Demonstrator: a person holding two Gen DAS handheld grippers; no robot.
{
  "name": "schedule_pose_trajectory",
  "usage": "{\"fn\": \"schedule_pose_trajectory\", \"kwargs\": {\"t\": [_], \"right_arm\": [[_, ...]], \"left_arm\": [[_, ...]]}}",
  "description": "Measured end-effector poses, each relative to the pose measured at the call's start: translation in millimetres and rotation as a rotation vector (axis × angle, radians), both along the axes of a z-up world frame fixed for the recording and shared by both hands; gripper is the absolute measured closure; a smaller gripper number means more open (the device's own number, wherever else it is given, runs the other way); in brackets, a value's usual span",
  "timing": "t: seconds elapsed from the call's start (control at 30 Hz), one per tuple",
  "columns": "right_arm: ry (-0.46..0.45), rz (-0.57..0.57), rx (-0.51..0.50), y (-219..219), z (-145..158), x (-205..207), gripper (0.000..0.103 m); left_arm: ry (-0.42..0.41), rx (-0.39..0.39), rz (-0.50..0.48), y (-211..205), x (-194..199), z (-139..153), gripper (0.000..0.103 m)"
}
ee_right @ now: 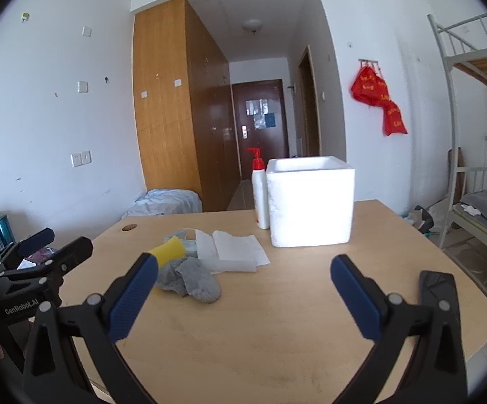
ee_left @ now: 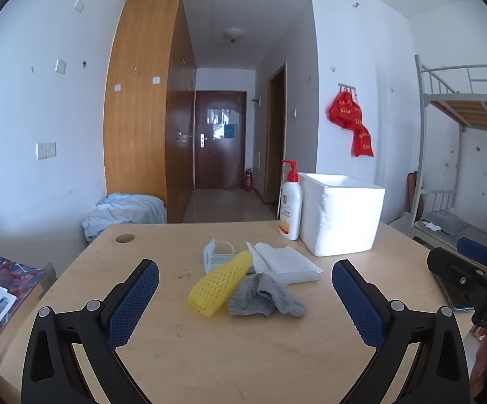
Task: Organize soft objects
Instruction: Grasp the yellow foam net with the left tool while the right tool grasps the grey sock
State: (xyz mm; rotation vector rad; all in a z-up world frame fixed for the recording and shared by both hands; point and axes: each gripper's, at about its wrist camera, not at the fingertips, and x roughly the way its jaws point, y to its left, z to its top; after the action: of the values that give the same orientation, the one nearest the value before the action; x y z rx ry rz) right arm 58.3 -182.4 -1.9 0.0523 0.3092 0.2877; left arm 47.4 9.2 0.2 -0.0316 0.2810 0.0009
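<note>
Tongs left [ee_left: 245,277], right [ee_right: 244,272]: spread wide, empty.

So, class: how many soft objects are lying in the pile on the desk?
4 visible: yellow foam net front left, grey sock front right, face mask behind the net, white tissue beside the foam box. More may hide underneath.

We note a matt, pale wood-look table [ee_left: 243,353]; a rough white foam box [ee_left: 341,215]; a yellow foam net [ee_left: 220,282]; a knitted grey sock [ee_left: 263,296]; thin white tissue [ee_left: 287,262]; a glossy plastic bottle [ee_left: 290,208]; ribbed blue pads [ee_left: 132,306] on matt black plastic.
</note>
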Motion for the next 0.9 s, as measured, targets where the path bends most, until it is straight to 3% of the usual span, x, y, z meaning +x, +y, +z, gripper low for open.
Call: {"fn": "schedule_pose_trajectory", "kwargs": {"t": [0.53, 0.9], "right_arm": [[0.147, 0.16, -0.07, 36.3, -12.6, 80.7, 0.0], [0.288, 0.251, -0.144, 70.2, -36.0, 127.7, 0.0]], "left_arm": [[0.146, -0.003, 0.035, 29.5, 84.1, -2.5, 0.0], [0.331, -0.032, 0.013, 47.3, 140.7, -30.3, 0.0]]}}
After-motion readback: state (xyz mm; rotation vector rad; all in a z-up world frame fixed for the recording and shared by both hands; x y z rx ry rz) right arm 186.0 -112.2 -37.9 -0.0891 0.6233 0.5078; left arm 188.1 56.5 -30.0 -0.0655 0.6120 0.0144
